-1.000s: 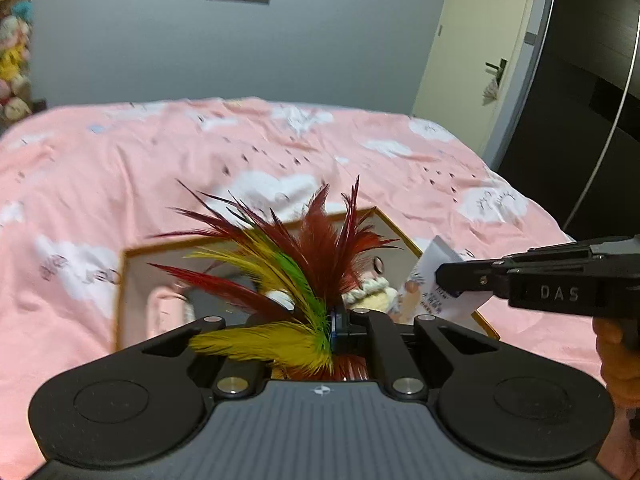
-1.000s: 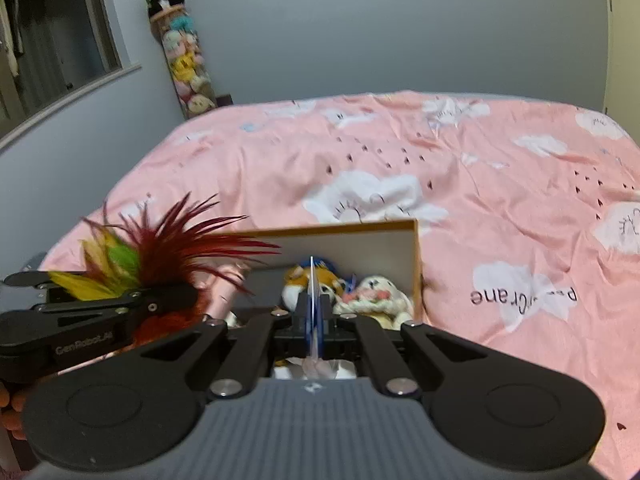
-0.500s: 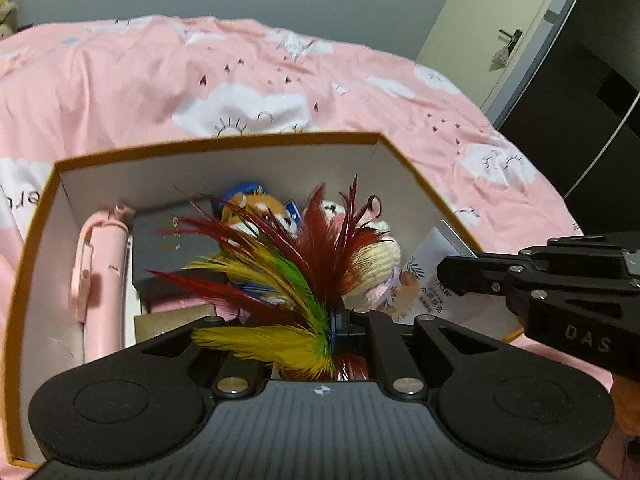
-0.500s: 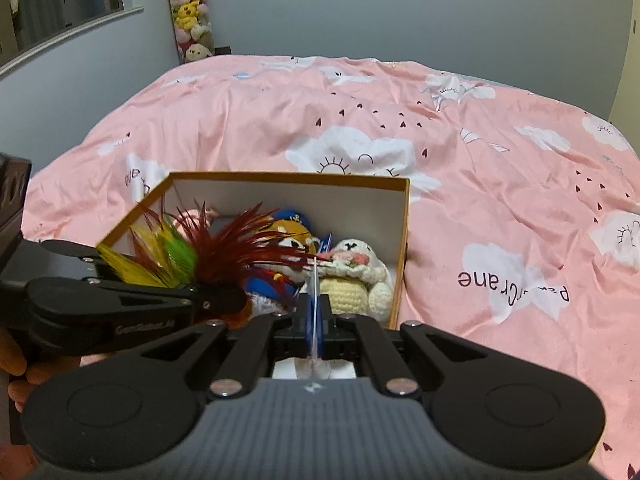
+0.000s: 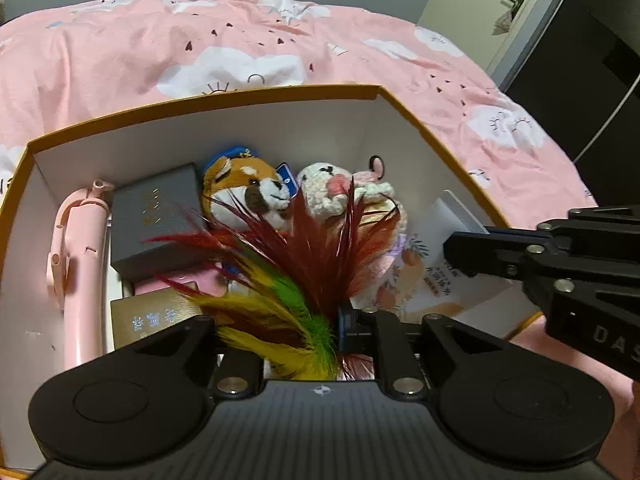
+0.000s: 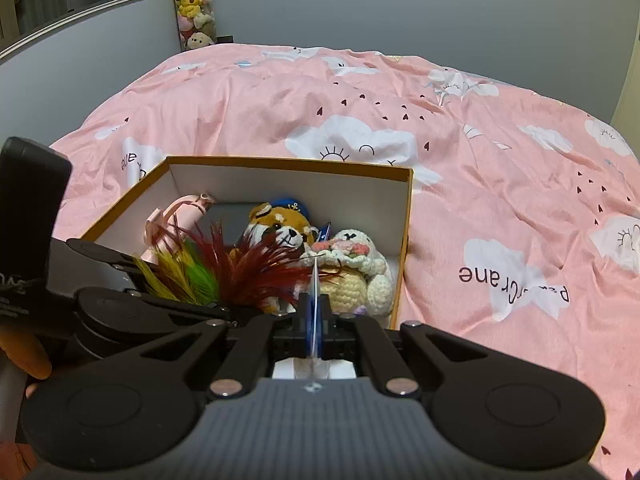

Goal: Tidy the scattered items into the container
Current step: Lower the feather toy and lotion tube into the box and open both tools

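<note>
An orange-rimmed white box [image 5: 240,94] sits on the pink bed. My left gripper [image 5: 304,332] hangs over its near side. Its jaws are opening, and a feather toy [image 5: 304,264] of red, yellow and green plumes lies loosely between them. From the right, my right gripper [image 5: 452,246] reaches over the box's near right corner. It is shut on a flat white printed packet [image 5: 432,280], which the right wrist view shows edge-on [image 6: 314,300]. In the box lie a fox plush [image 5: 248,188], a crocheted bunny [image 5: 340,188], a dark grey case [image 5: 156,216], a pink handle [image 5: 76,248] and a gold case [image 5: 156,320].
The pink cloud-print duvet [image 6: 480,160] spreads all round the box [image 6: 288,162]. A column of plush toys [image 6: 194,12] stands in the far corner by a window ledge. A door and a dark wardrobe [image 5: 580,60] stand on the right. A person's fingers [image 6: 24,356] hold the left gripper.
Both grippers have sunk and tipped down toward the box, which now fills the left wrist view. The left jaws have parted a little and the feather toy has sagged between them.
</note>
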Action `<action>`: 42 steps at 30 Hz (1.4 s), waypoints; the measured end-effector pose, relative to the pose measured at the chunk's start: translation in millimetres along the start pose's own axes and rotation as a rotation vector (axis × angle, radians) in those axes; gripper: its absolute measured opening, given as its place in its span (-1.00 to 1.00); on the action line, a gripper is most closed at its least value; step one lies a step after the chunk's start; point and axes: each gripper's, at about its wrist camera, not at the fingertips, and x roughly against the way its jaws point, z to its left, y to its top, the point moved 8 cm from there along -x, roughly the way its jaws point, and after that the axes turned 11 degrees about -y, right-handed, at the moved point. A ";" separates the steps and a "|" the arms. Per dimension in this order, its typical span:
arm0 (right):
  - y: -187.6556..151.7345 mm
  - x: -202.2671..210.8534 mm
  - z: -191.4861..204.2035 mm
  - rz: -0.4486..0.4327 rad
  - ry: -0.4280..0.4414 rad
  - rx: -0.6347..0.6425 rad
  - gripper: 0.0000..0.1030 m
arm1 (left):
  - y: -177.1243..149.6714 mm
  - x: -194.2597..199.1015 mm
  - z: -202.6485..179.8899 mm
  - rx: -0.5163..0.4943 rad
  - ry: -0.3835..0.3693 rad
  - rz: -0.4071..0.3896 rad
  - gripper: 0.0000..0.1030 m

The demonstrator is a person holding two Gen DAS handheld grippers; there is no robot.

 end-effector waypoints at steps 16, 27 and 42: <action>-0.1 3.0 5.7 0.000 -0.039 0.046 -0.95 | 17.7 88.1 15.8 -0.006 0.114 -0.262 0.13; -4.7 -4.2 19.2 0.030 -0.043 0.058 -0.94 | 1.3 80.5 30.7 0.037 0.157 -0.221 0.14; -4.5 3.8 18.8 0.022 -0.042 0.025 -0.34 | -10.5 88.0 40.8 0.102 0.232 -0.171 0.19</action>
